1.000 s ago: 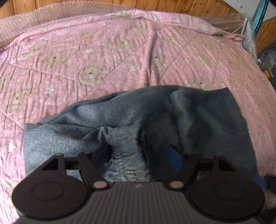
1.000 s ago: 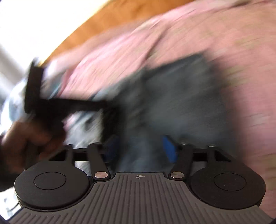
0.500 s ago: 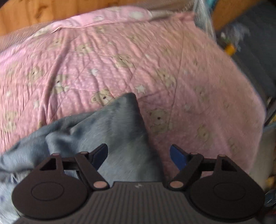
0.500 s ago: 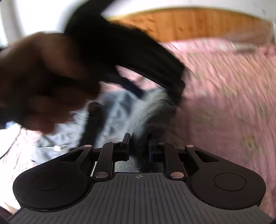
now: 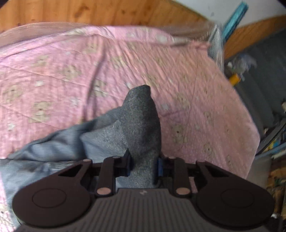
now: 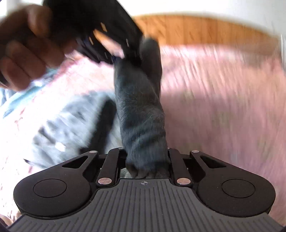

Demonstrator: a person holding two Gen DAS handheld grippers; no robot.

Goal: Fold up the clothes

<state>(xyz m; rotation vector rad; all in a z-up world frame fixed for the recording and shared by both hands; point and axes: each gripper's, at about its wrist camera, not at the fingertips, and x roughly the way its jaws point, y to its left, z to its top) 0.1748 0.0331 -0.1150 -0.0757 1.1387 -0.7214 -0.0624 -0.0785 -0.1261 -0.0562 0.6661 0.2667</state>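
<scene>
A grey fleece garment [image 5: 141,125] lies partly on the pink bear-print quilt [image 5: 62,71]. My left gripper [image 5: 143,163] is shut on an edge of the garment, which bunches up between its fingers. My right gripper [image 6: 144,160] is shut on another part of the same garment [image 6: 139,107], pulled taut between the two grippers. In the right wrist view the left gripper [image 6: 107,44] and the hand holding it show at the upper left, gripping the far end of the stretched cloth. The rest of the garment [image 6: 68,128] hangs blurred below.
A wooden headboard [image 5: 89,12] runs behind the bed. The bed's right edge [image 5: 246,125] drops to a cluttered floor with a dark grey object [image 5: 264,80] and small items. Both views are motion-blurred.
My left gripper has closed on the garment's edge after being open. My right gripper closed earlier and stays shut. Both have lifted the cloth, now stretched between them.
</scene>
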